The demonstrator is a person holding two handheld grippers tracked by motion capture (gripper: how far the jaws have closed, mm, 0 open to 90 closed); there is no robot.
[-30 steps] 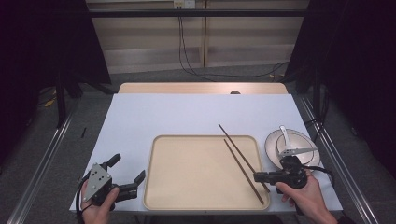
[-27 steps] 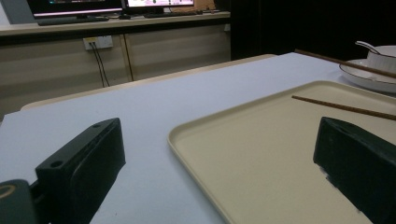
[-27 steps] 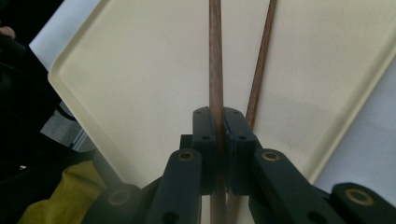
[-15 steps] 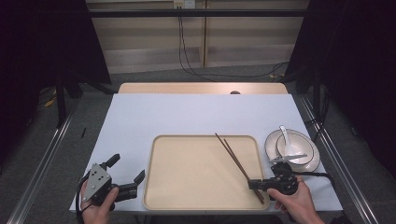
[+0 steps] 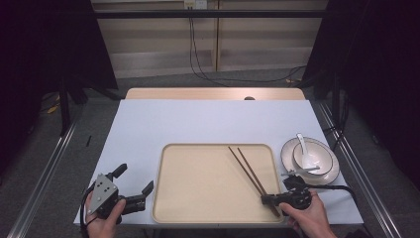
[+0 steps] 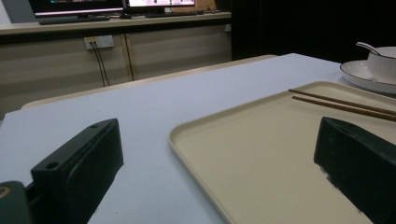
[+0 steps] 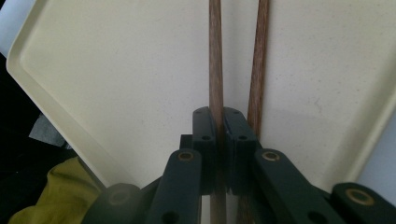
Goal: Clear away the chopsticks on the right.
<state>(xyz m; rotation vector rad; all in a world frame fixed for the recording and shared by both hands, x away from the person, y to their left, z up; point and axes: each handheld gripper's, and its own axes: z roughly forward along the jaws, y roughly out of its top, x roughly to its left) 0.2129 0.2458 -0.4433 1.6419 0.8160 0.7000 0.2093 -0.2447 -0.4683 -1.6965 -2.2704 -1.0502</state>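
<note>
The right gripper (image 7: 219, 122) had its jaws pinched tight on one chopstick (image 7: 215, 56) over the near right corner of the tray (image 5: 168, 198); the second chopstick (image 7: 258, 60) lay just beside it. Left of the tray, the left gripper (image 5: 134, 184) rested on the table (image 5: 208, 119), jaws wide apart and empty.

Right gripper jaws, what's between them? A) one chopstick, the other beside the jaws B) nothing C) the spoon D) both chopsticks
A: in the right gripper view the right gripper has its jaws shut on one chopstick, while the second chopstick runs alongside, outside the jaws, over the tray.
</note>
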